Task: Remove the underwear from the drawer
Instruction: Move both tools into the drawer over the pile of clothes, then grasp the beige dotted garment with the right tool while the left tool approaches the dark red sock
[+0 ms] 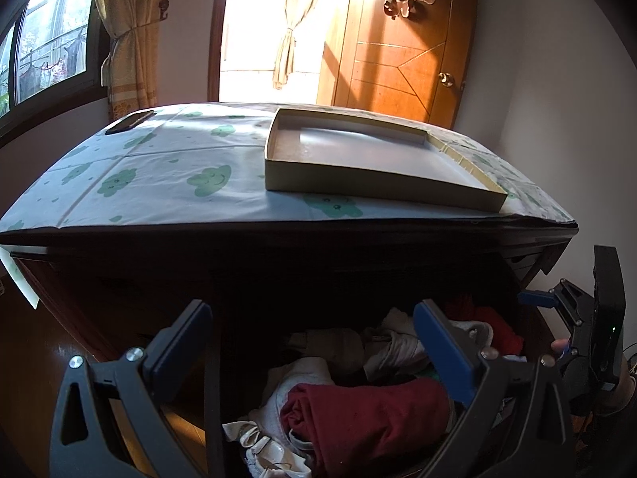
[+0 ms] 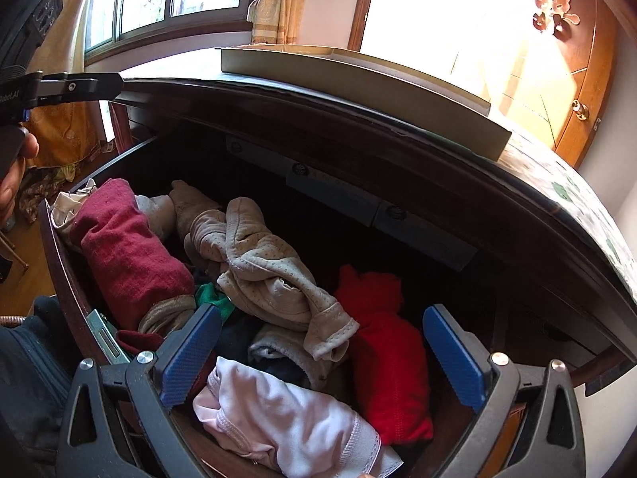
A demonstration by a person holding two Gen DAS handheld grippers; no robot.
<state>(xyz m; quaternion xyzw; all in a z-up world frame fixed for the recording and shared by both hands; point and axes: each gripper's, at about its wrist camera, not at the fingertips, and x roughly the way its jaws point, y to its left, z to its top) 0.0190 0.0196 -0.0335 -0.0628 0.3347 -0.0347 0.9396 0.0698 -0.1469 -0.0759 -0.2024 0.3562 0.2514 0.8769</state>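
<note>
Pale pink cotton underwear [image 2: 294, 422] lies at the open wooden drawer's [image 2: 65, 275] front, directly between the right gripper's [image 2: 322, 352] wide-open, empty fingers; the left gripper [image 1: 310, 342], equally spread, hangs farther off.

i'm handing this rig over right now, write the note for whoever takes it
Left gripper: open, empty, above the drawer's left end, over the dark red cloth.
Right gripper: open, empty, over the pink underwear at the front of the drawer.
Drawer is pulled open and full of clothes: beige garment, bright red cloth.
Empty tray sits on top of the dresser.
Done: drawer opened. Left: grasp underwear and lift it out.
</note>
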